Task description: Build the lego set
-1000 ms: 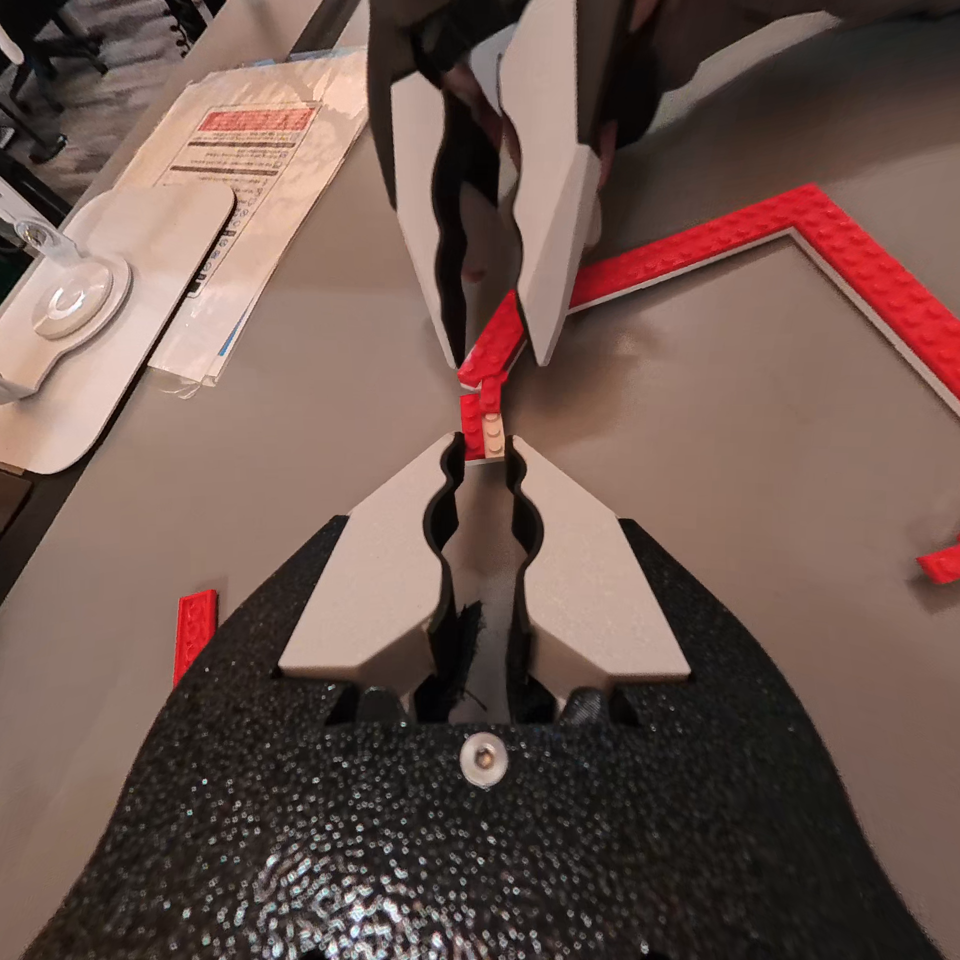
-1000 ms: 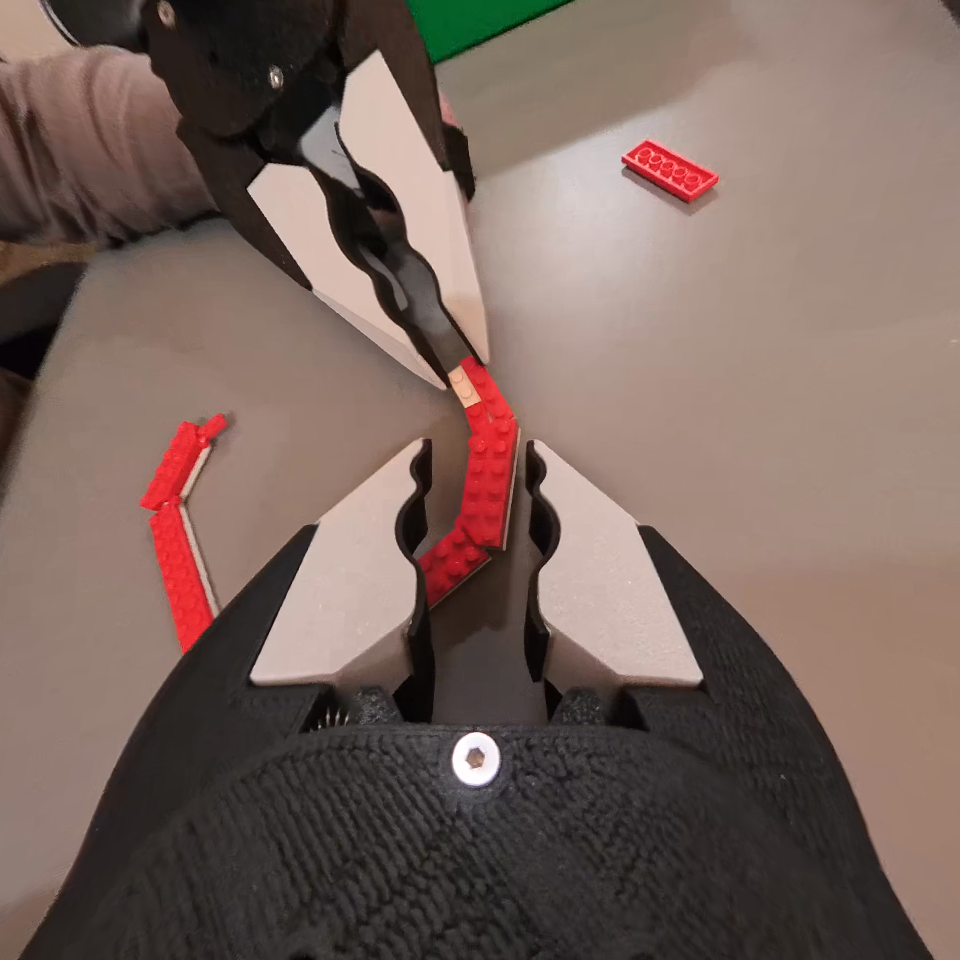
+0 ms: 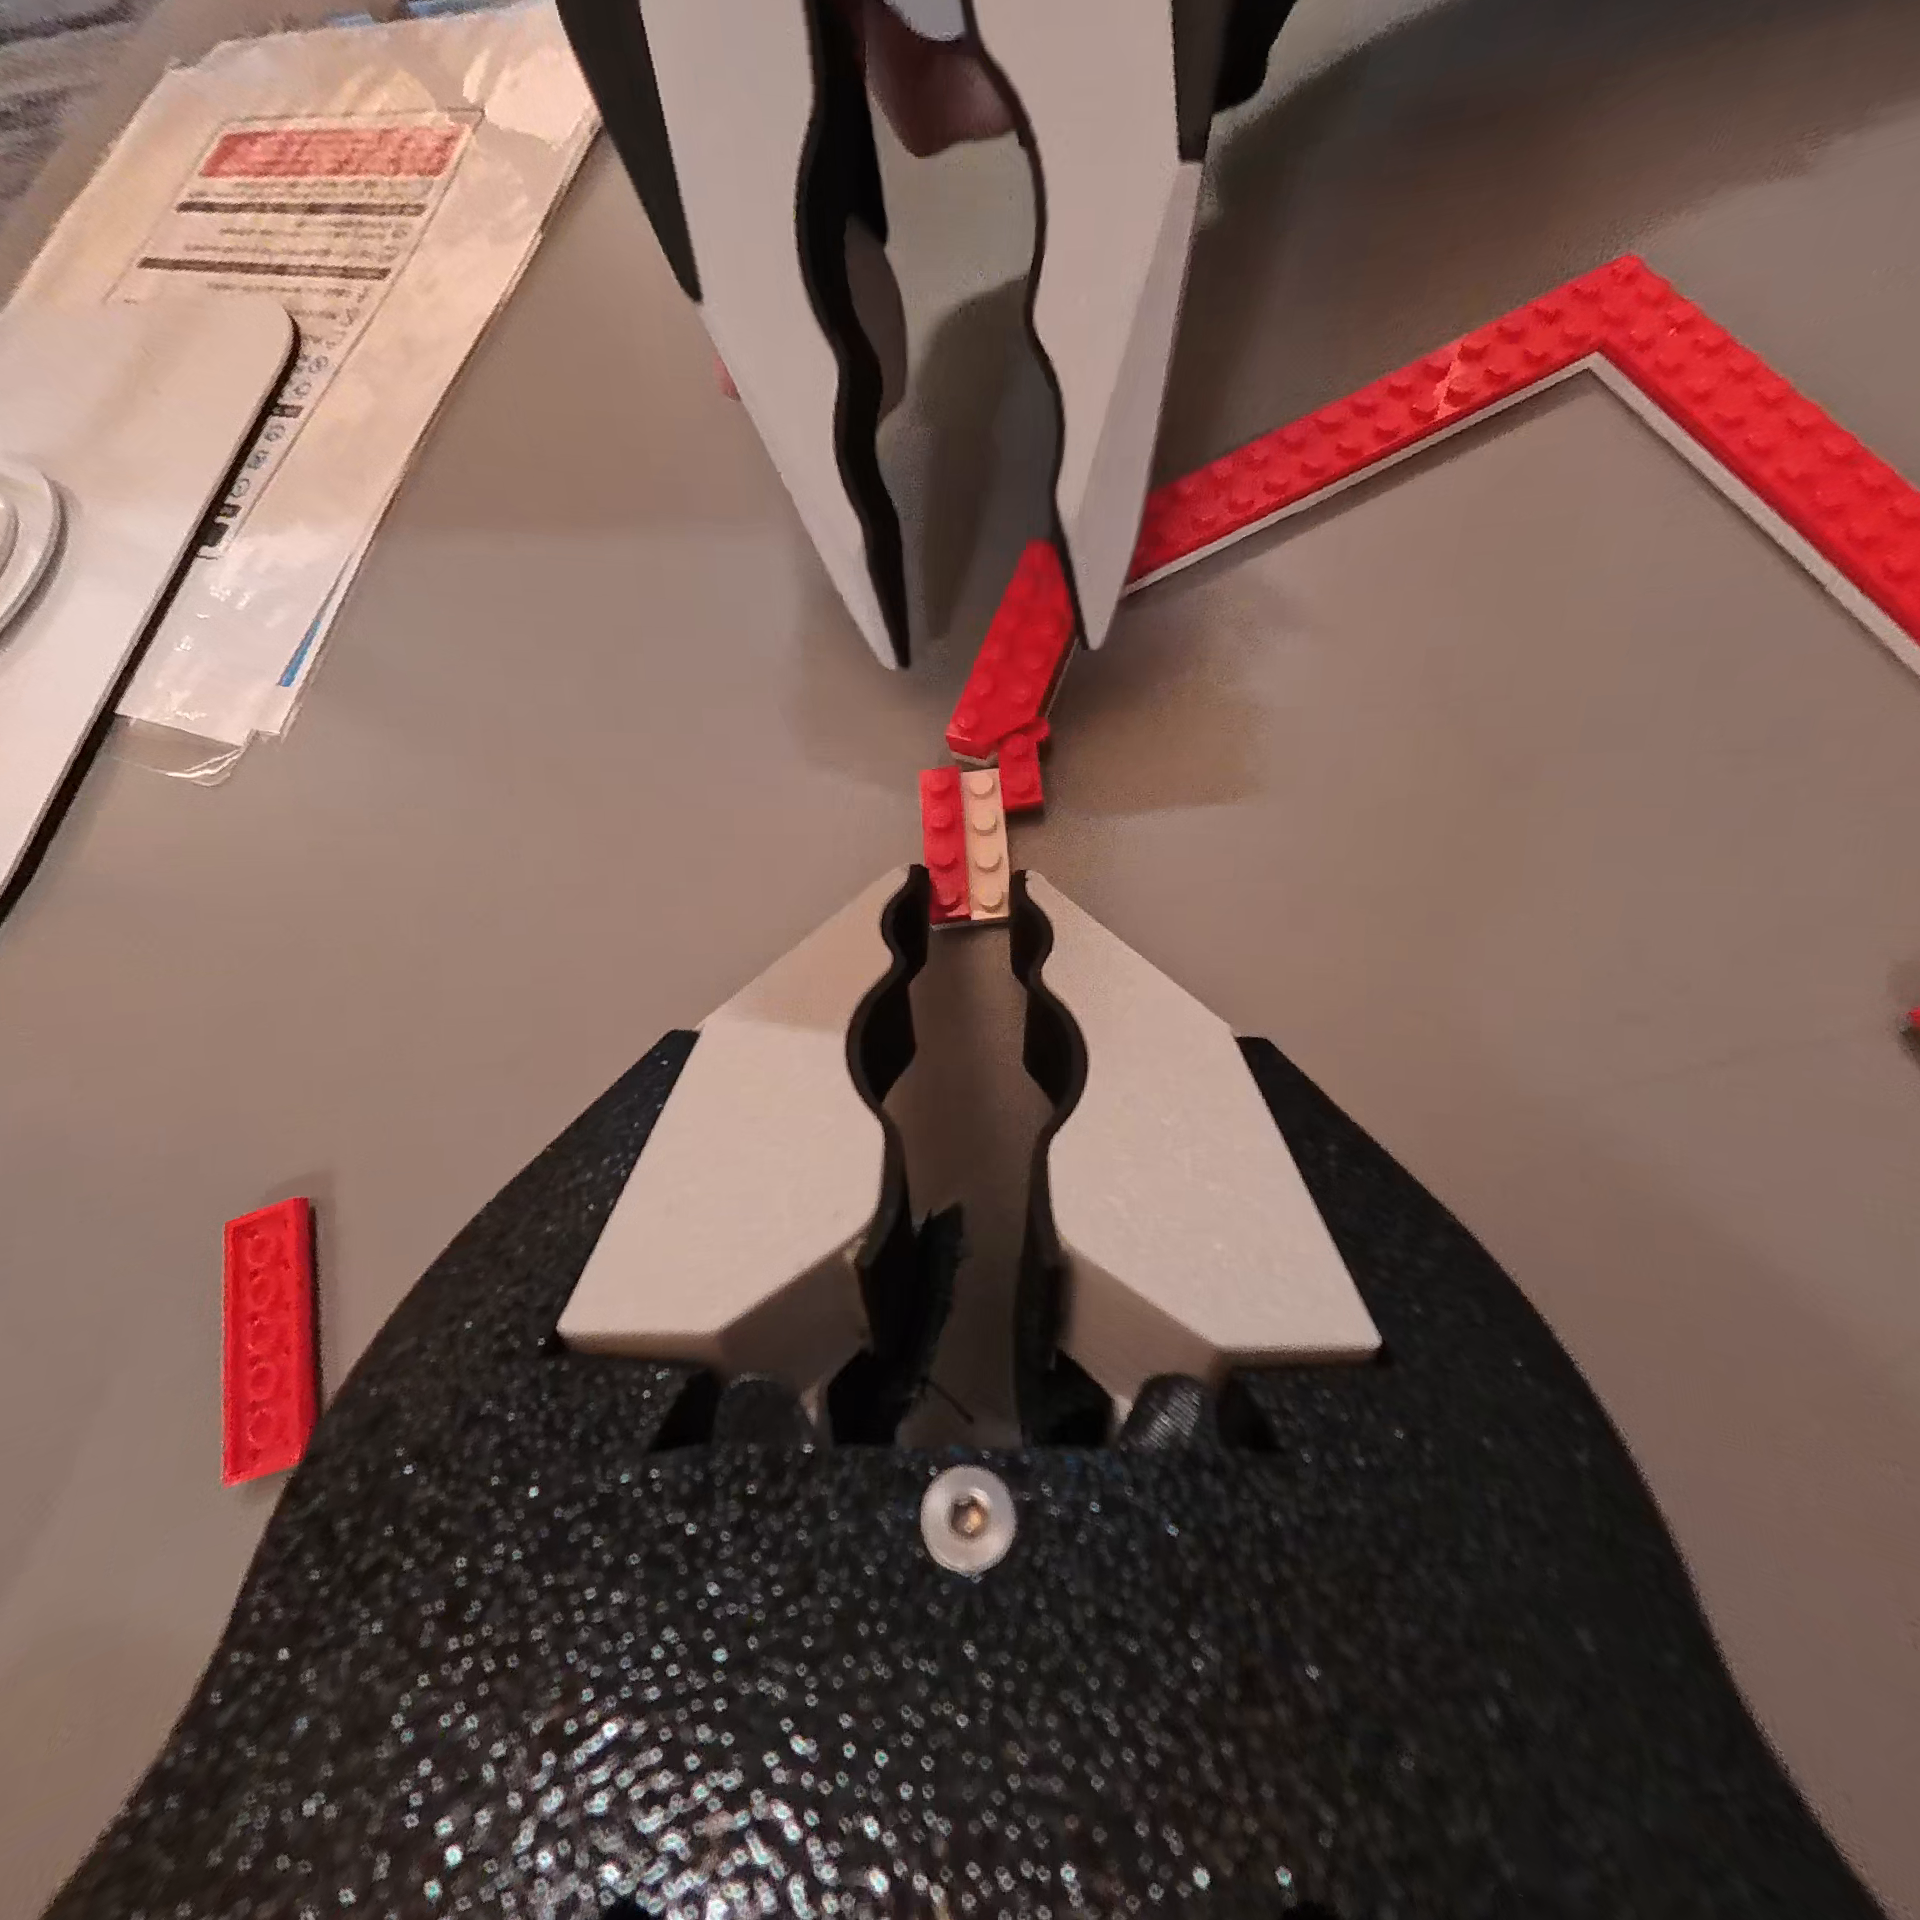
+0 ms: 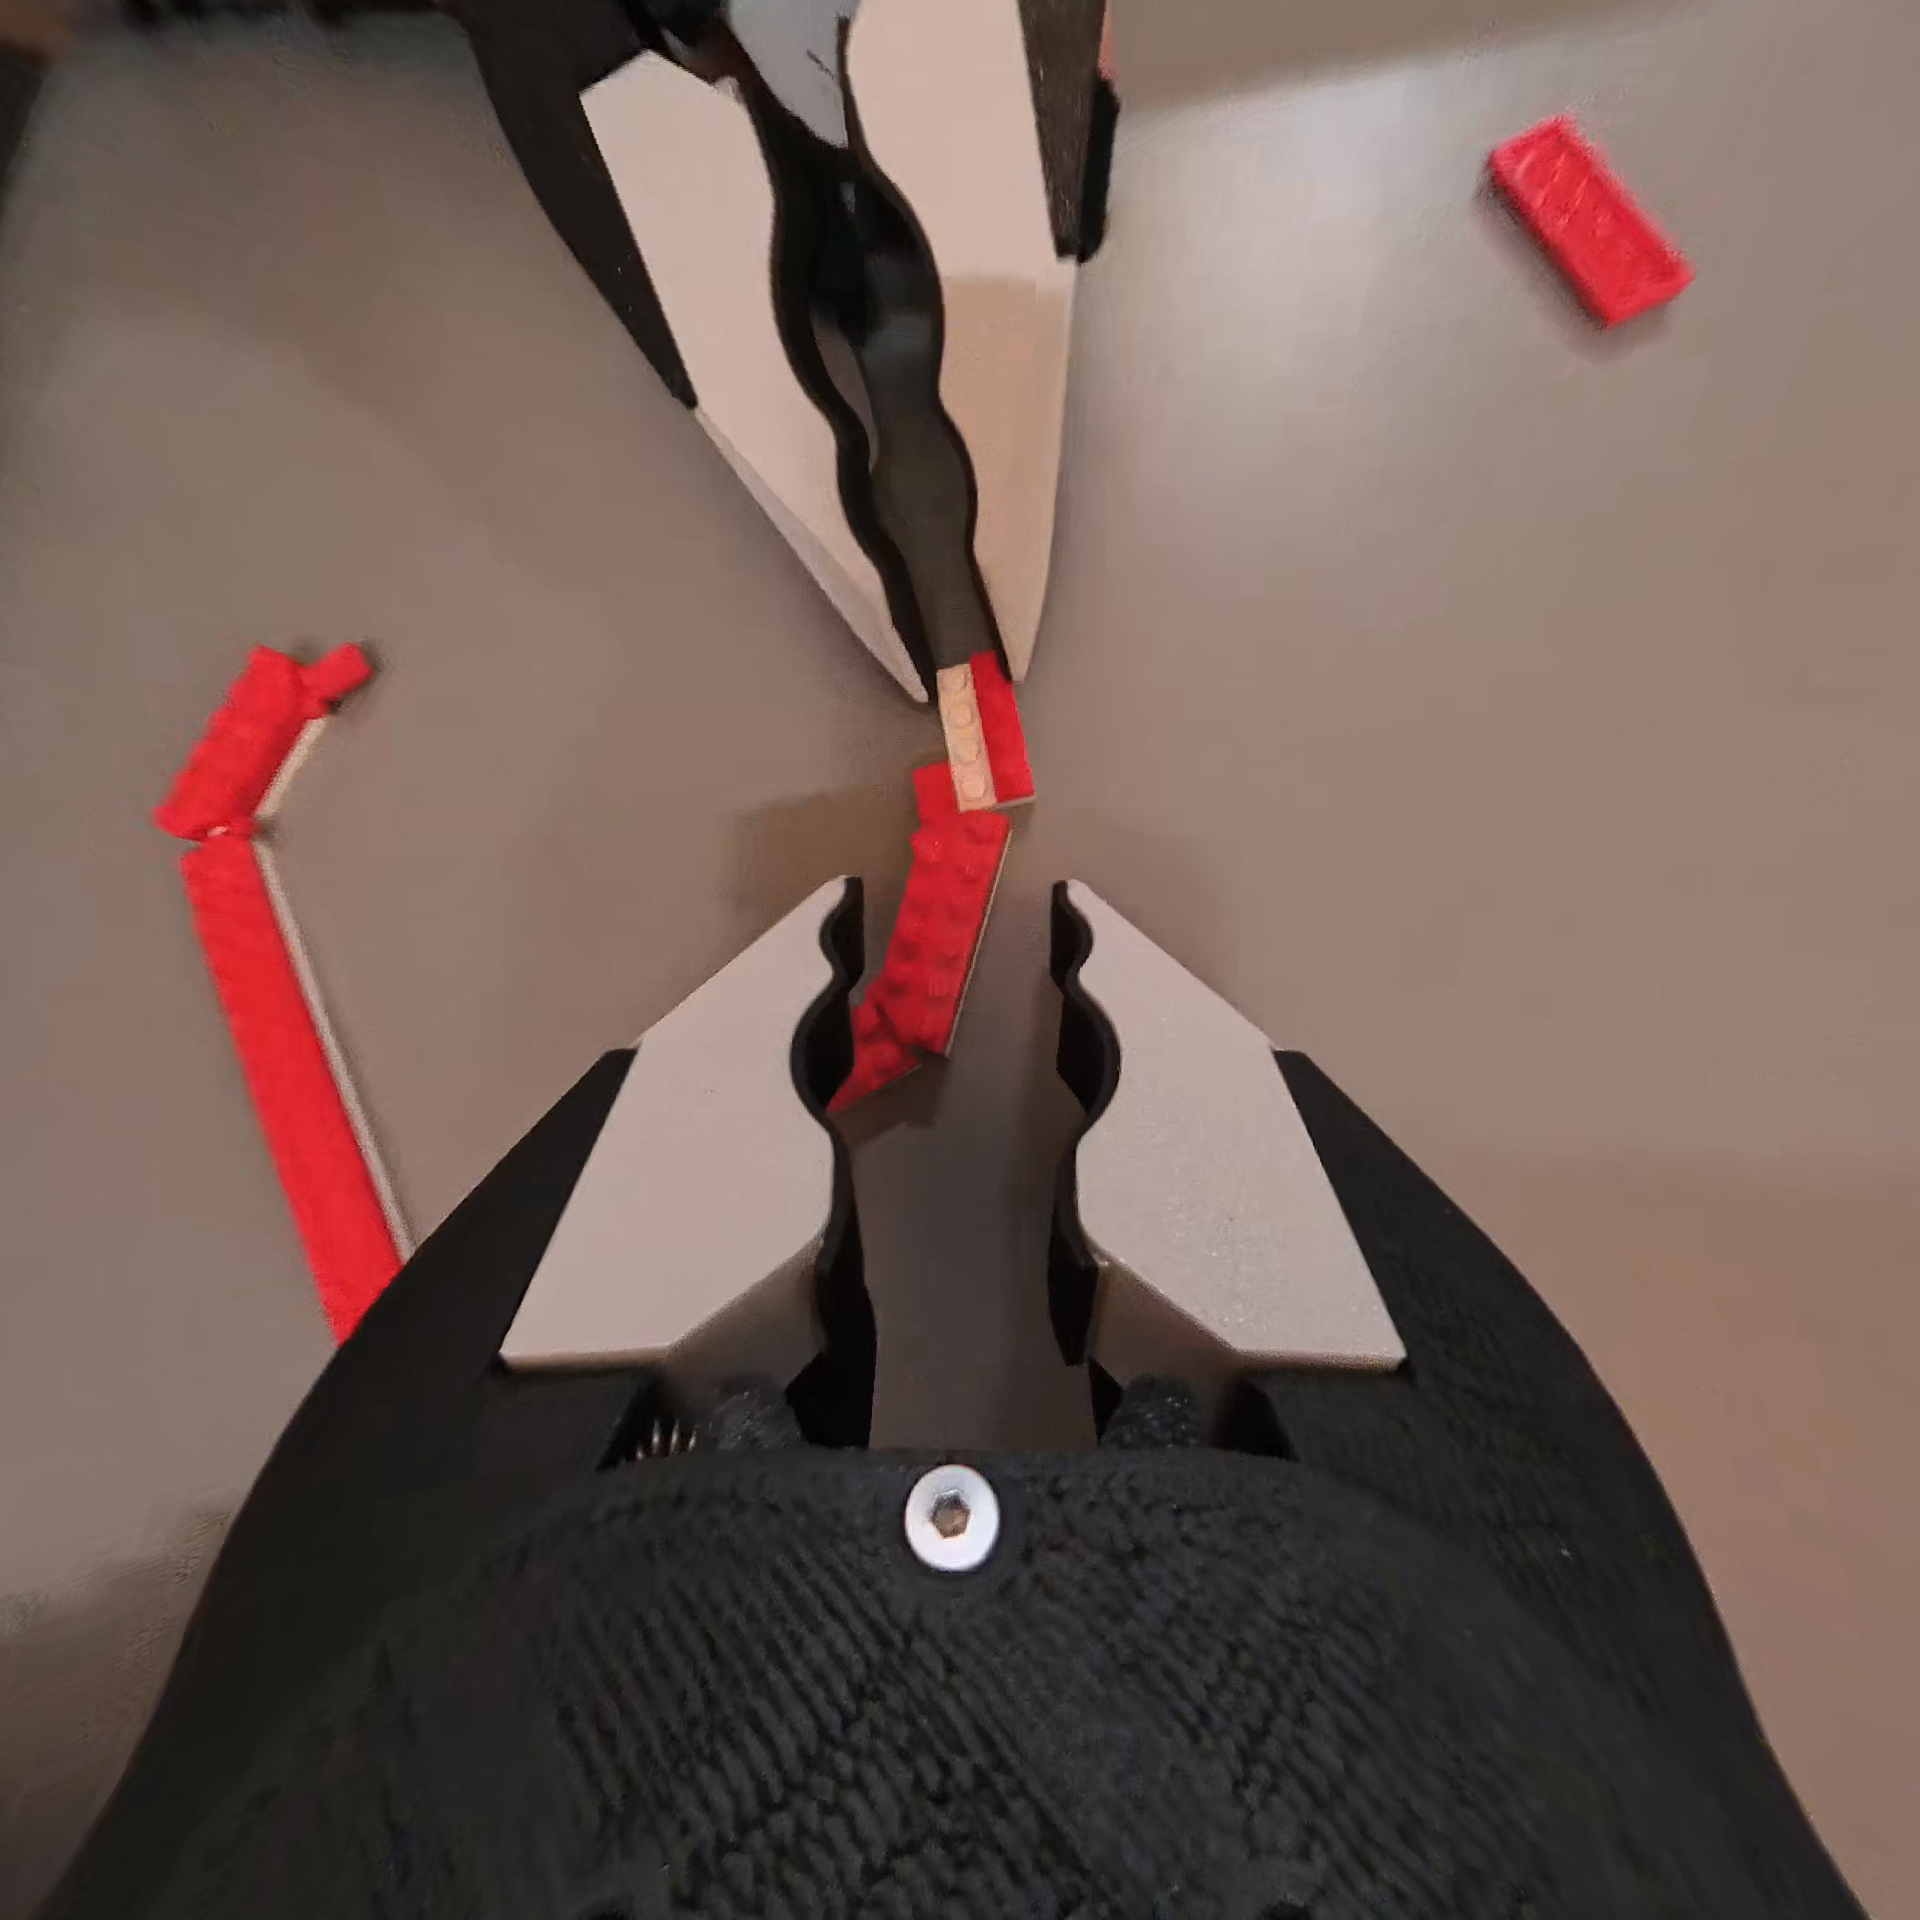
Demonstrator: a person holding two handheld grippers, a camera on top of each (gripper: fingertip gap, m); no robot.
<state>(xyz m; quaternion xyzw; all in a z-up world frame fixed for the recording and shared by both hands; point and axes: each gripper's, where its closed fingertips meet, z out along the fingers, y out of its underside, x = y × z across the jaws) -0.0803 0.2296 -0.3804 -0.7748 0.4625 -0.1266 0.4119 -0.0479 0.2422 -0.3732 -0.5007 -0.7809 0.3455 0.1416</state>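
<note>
My left gripper (image 3: 971, 891) has its grey fingers pinched narrow on the near end of a short red-and-tan studded Lego strip (image 3: 968, 844), which lies low over the grey-brown tabletop (image 3: 1455, 935). Seen from the right wrist, that same left gripper (image 4: 966, 681) comes down from above with the strip (image 4: 987, 740) caught between its tips. The far end of the strip meets a bent red Lego plate segment (image 3: 1016, 665), joined at a small red link (I cannot tell whether the joint is fully seated).

My right gripper (image 4: 954, 899) stands fairly wide, holding nothing; the bent segment (image 4: 935, 956) lies between its fingers, its lower end close against the left-hand finger, while the right-hand finger is clear of it.

Off to one side lies a long red studded frame with a pale underside (image 3: 1621, 395), cornered like an L. A loose flat red plate (image 3: 268, 1340) rests near the left gripper's black body. Papers in clear plastic sleeves (image 3: 312, 312) sit at the table's far edge.
</note>
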